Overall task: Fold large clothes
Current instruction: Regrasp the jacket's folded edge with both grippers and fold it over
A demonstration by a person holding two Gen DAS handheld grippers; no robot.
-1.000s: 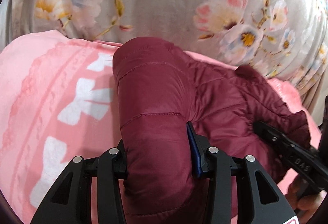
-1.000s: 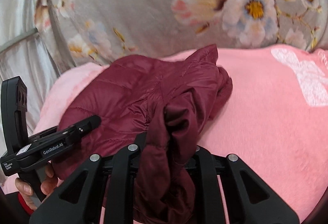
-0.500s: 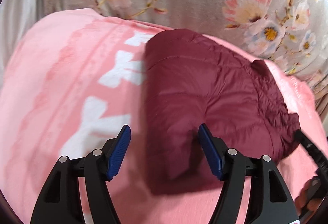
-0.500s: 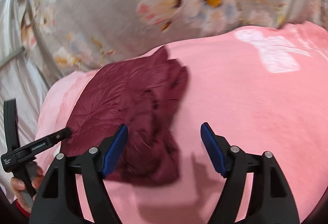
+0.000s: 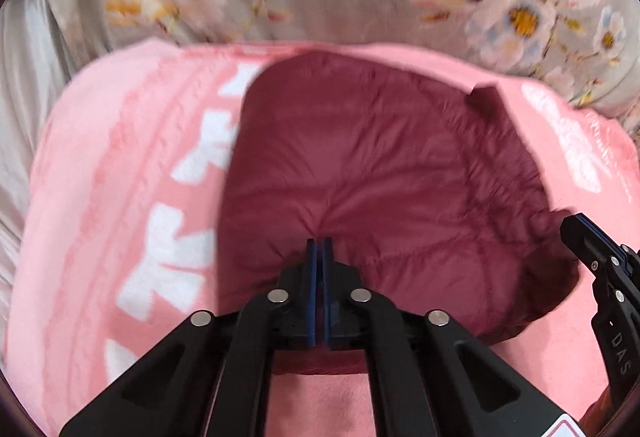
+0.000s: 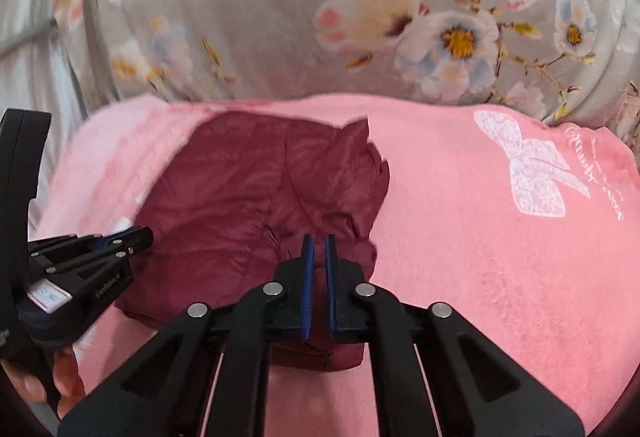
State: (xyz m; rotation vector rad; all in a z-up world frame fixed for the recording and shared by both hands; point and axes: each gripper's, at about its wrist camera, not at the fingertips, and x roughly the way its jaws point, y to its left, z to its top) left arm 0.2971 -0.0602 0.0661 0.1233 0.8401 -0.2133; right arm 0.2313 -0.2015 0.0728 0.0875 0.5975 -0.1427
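Note:
A dark red quilted jacket lies folded into a compact bundle on a pink blanket. In the left wrist view my left gripper is shut, its blue pads together, empty, over the jacket's near edge. The right gripper shows at the right edge by the jacket's right side. In the right wrist view the jacket lies left of centre and my right gripper is nearly shut with a thin gap, empty, over its near right edge. The left gripper shows at the left.
The pink blanket has white bow prints and covers the surface. A grey floral fabric rises behind it. White cloth hangs at the far left. A hand holds the left gripper.
Both grippers let go of the jacket, opened wide, then closed empty. The jacket now lies flat on the blanket and both grippers have drawn back toward its near edge.

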